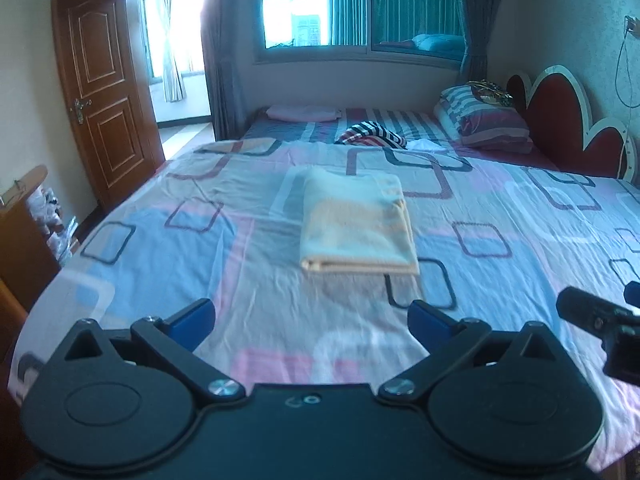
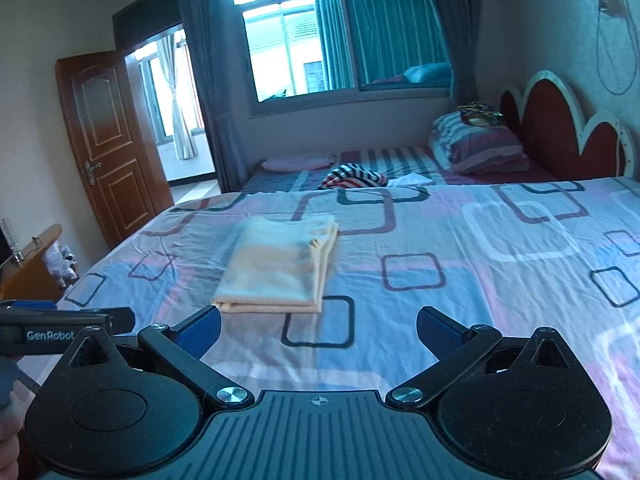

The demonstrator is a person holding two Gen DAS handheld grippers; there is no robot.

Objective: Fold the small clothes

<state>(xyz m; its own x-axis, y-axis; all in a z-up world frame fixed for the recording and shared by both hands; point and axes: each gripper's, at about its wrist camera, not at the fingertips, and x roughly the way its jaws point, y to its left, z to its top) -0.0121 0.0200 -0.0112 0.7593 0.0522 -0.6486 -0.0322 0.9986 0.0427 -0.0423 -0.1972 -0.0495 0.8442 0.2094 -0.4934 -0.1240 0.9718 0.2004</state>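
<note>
On the bed (image 1: 160, 248), a folded cream garment (image 1: 356, 220) lies flat ahead of both grippers. Left gripper (image 1: 311, 314) and right gripper (image 2: 319, 326) hover released, fingers spread, empty. "GenRobot" marks the left gripper's side in the right view.

We see one pale cream garment (image 1: 356, 222), folded into a neat flat rectangle of several layers. Its layered edges face us, and it lies square on the patterned bedsheet (image 1: 160, 248), near the middle.
</note>
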